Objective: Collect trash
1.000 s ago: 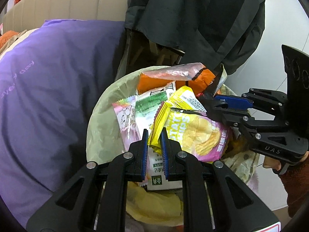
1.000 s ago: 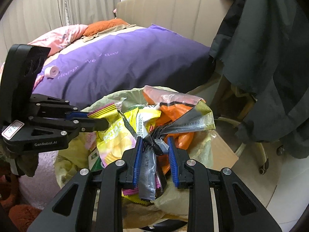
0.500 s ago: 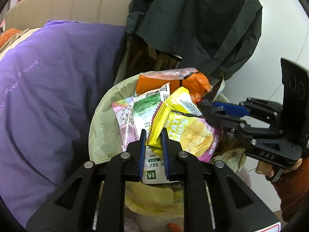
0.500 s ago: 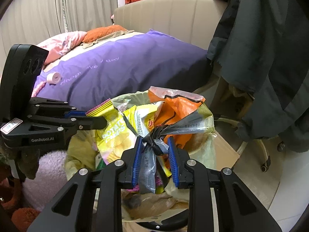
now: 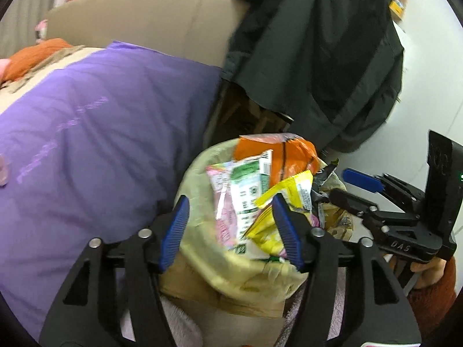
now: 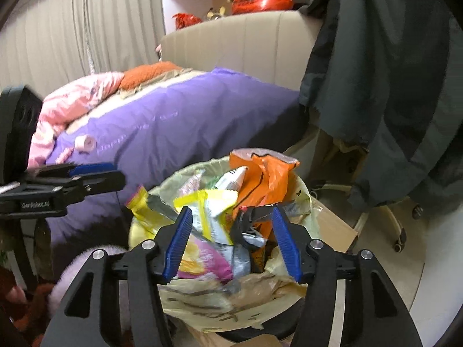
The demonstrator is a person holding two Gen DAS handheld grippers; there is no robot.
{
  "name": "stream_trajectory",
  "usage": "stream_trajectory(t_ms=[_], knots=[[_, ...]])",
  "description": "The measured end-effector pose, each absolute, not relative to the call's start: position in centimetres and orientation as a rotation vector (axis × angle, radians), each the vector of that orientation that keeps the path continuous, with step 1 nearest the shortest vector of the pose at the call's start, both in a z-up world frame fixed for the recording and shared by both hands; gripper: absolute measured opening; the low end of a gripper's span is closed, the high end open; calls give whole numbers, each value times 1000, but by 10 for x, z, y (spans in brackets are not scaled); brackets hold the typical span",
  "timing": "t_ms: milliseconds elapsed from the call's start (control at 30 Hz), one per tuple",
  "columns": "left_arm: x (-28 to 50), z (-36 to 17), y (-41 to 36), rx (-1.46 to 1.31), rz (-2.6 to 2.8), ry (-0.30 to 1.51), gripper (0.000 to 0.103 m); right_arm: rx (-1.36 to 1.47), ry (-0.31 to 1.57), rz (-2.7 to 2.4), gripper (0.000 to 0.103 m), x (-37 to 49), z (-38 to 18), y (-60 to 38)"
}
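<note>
A bin lined with a pale yellow bag (image 5: 196, 173) (image 6: 173, 182) is stuffed with snack wrappers. On top lie a yellow chip bag (image 5: 292, 188) (image 6: 211, 199), a green-and-white packet (image 5: 249, 190), an orange bag (image 5: 289, 150) (image 6: 266, 176) and a crumpled silver wrapper (image 6: 246, 248). My left gripper (image 5: 230, 205) (image 6: 117, 173) hovers above the bin's near side, jaws opening, pads clear of the wrappers. My right gripper (image 6: 231, 214) (image 5: 343, 183) hangs over the bin's other side, its jaws also opening and touching nothing.
A bed with a purple duvet (image 5: 101, 144) and beige headboard (image 6: 246, 43) stands left of the bin. A dark jacket (image 5: 318, 57) hangs behind it. Cardboard (image 6: 332, 225) and a chair's castor base (image 6: 399, 240) sit right. A hand in a rust sleeve (image 5: 428, 283) holds the right gripper.
Both grippers have gone from shut on wrappers to open and have let them go into the bin. Both have pulled up and back from it.
</note>
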State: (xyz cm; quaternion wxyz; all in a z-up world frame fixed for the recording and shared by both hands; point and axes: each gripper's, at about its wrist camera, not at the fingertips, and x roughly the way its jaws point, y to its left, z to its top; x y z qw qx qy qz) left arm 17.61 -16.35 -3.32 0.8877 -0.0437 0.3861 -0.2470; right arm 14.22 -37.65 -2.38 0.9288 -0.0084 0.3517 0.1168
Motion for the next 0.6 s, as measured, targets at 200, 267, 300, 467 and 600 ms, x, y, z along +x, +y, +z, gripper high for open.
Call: stream_trajectory(t_ms=[200,267,300,467,600], knots=[[106,1,-118,-63,-376,712,67,38,645,234,54,88,9,-352],[82,10,-106,-55,-333,679,67,35,607,251,54,61,22,-334],[67,14,-99,-43,-300,661,67,35,584,268,54,47,28,-324],[10,25,-78,24,-211,612,67,23,547,292,54,-1,39,-292],[-27,24,-57,52,-117,597,67,23,550,277,54,-32,36,-274]])
